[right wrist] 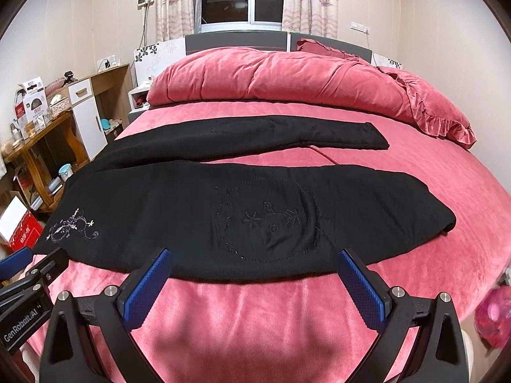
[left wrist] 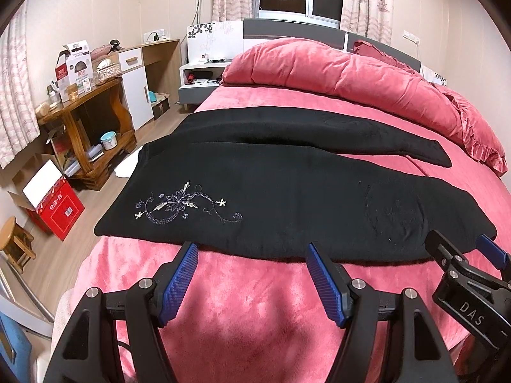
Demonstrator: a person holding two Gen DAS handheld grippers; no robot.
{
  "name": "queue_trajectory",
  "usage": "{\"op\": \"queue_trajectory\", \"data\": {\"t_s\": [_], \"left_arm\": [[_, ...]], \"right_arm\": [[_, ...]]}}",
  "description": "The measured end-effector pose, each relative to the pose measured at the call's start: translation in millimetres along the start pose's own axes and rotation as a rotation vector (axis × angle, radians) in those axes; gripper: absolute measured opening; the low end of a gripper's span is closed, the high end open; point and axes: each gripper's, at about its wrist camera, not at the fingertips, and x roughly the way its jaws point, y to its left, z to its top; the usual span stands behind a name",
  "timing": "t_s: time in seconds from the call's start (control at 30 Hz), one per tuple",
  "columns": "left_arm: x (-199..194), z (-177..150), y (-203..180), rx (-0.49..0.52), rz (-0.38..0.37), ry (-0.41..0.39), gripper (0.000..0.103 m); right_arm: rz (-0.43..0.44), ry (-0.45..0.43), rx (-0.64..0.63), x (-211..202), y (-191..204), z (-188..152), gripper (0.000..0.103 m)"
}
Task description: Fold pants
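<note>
Black pants (left wrist: pixel 287 198) lie flat across the pink bed (left wrist: pixel 242 300), waist to the left, two legs spread apart to the right. Silver embroidery (left wrist: pixel 182 206) marks the near hip. They also show in the right wrist view (right wrist: pixel 223 210). My left gripper (left wrist: pixel 250 252) is open and empty, just short of the pants' near edge. My right gripper (right wrist: pixel 255 258) is open and empty, at the near edge by the near leg. Each gripper shows at the edge of the other's view: the right gripper (left wrist: pixel 463 249) and the left gripper (right wrist: pixel 38 260).
A rolled pink duvet (left wrist: pixel 351 76) and a pillow (left wrist: pixel 469 121) lie at the head of the bed. A wooden shelf (left wrist: pixel 86 124), a red carton (left wrist: pixel 54 204) and a stool (left wrist: pixel 16 245) stand on the floor at left. A pink object (right wrist: pixel 495 319) sits at lower right.
</note>
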Motion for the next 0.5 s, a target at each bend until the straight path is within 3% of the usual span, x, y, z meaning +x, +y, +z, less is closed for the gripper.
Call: {"op": "queue_trajectory", "data": {"t_s": [0.5], "left_arm": [[0.9,-1.7,0.5,0.001,0.004,0.008,0.072]], "right_arm": [[-0.001,0.007,-0.012,2.6,2.7,-0.5,0.103]]}}
